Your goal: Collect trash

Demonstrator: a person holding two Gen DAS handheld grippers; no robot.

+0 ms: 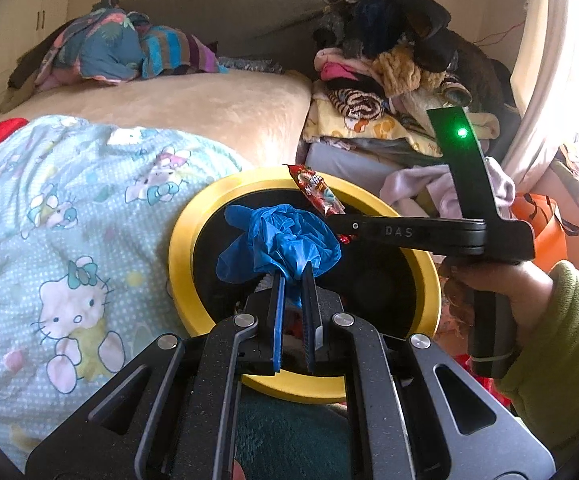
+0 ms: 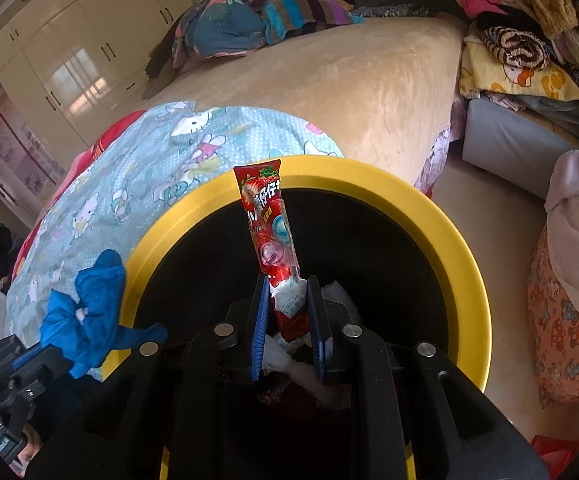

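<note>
Right now both jaws are clenched: left gripper on blue glove, right gripper on red wrapper; glove hangs near the yellow bin rim, so it could drop outside onto the bed

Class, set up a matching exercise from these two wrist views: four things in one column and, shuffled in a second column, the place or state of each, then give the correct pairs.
Things:
1. blue glove
2. red snack wrapper
3. yellow-rimmed bin
4. striped towel

Places or states:
A. lies on the far end of the bed
B. clamped in the right gripper
C. stands open below both grippers
D. clamped in the left gripper

Pairs: 1-D, 2-B, 3-C, 4-A
</note>
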